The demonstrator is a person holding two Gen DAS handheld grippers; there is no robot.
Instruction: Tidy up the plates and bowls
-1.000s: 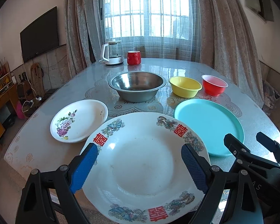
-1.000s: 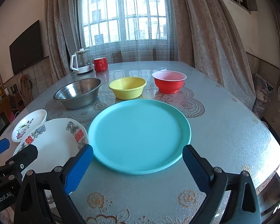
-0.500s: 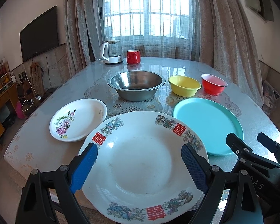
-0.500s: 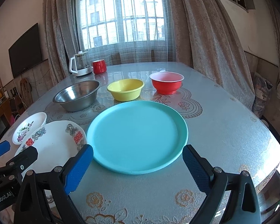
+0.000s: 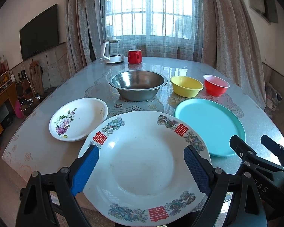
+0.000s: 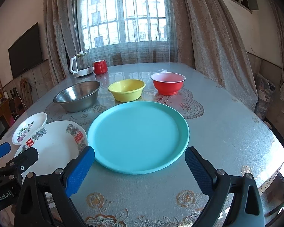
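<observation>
Left tool (image 5: 139, 167) gapes wide over the large white plate (image 5: 142, 170) — right tool (image 6: 140, 168) wide before the teal plate (image 6: 138, 136).

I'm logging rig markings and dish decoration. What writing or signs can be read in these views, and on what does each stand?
"囍", red double-happiness sign, three showing on the rim of the large white plate.
"enRobot.AI", partly cut off, on the left gripper body in the right wrist view.
"DAS", partly hidden, on the right gripper body in the left wrist view.
TV logo: too small to read.
</observation>
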